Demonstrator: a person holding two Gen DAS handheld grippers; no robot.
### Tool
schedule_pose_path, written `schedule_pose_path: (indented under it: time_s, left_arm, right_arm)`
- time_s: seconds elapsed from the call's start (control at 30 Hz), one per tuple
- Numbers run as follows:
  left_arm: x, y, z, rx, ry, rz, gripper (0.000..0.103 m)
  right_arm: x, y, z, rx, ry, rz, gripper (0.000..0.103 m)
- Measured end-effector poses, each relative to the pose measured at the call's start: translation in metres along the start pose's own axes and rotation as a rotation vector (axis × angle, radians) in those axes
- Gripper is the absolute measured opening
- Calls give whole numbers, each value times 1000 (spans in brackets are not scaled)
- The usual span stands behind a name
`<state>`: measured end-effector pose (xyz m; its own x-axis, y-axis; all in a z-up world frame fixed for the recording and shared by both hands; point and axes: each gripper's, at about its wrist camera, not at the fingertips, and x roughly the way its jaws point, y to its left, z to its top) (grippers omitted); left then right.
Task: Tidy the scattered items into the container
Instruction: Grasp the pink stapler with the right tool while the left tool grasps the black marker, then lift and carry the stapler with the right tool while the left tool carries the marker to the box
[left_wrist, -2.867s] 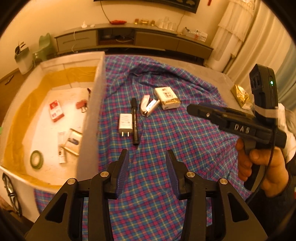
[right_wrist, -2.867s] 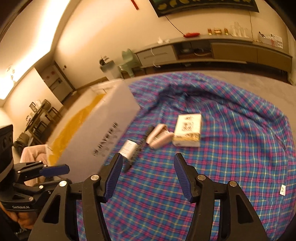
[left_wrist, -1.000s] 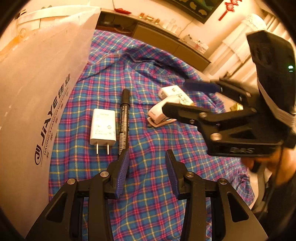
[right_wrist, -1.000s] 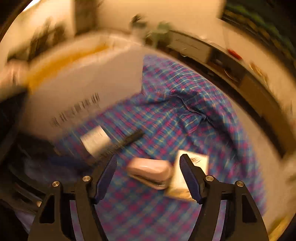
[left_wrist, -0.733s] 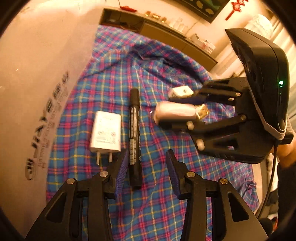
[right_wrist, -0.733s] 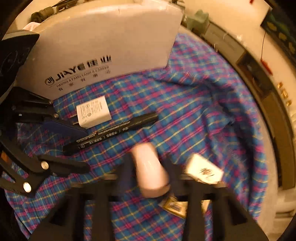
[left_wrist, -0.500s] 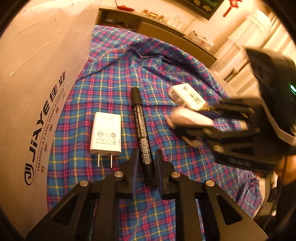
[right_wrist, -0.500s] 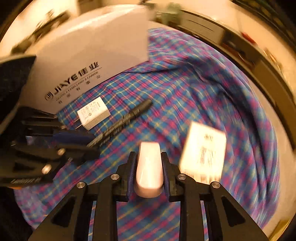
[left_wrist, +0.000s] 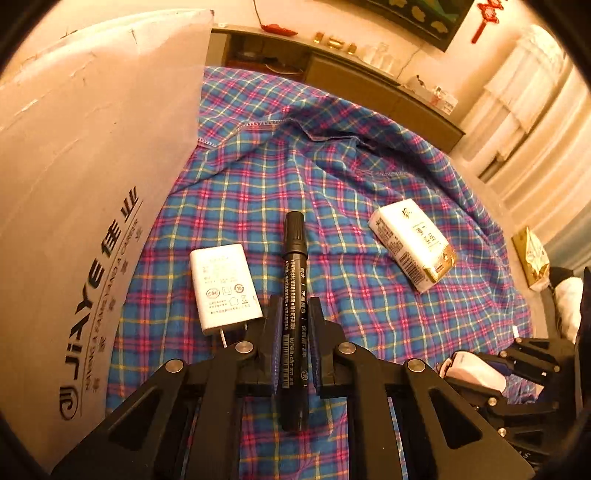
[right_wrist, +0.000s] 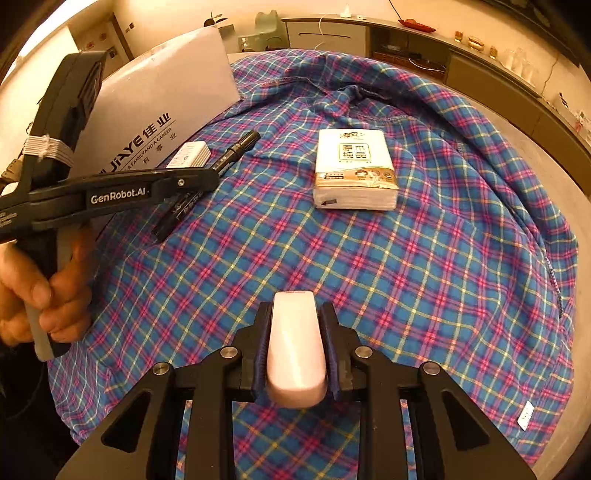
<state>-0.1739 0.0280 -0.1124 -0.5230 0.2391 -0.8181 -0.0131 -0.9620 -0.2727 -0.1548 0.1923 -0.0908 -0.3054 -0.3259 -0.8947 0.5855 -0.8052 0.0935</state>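
Both tools are loaded. The left gripper (left_wrist: 291, 328) has just been closing and now pinches the long black marker pen (left_wrist: 293, 291) across its lower barrel at the bottom centre of the left wrist view, the capped end pointing up the frame; the pen seems to lie on the blue-and-pink plaid cloth (left_wrist: 332, 206). The right gripper (right_wrist: 295, 332) is clamped on the pale pink plastic stapler (right_wrist: 296, 347), low in the middle of its view.

To do the lift well, I would raise the pen straight up and keep it level — the grip sits toward one end, so it may swing — steering clear of the white wall charger (left_wrist: 221, 284) just left of it, then carry both over the wall of the big white cardboard box (left_wrist: 85, 192) at frame left.

The box's inside is out of sight in both views. The white tissue packet (right_wrist: 354, 166) lies loose on the cloth — whether the stapler is off the cloth is hard to judge
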Motion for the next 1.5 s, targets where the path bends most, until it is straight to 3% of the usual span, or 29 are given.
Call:
schedule_pose_path:
  time_s: [0.2,0.93,1.5]
  left_arm:
    - [-16,-10,-13,38,7,35,14]
    - [-103,-42,-53,130,-78,69,14]
    - [-156,-37,-80,107,-105,-3,14]
  right_arm:
    - [-7,4,-2,-11,-2,18,26]
    - [-48,37,0,20,-156,33,26]
    - [-69,53,-22,118,-231,86,26]
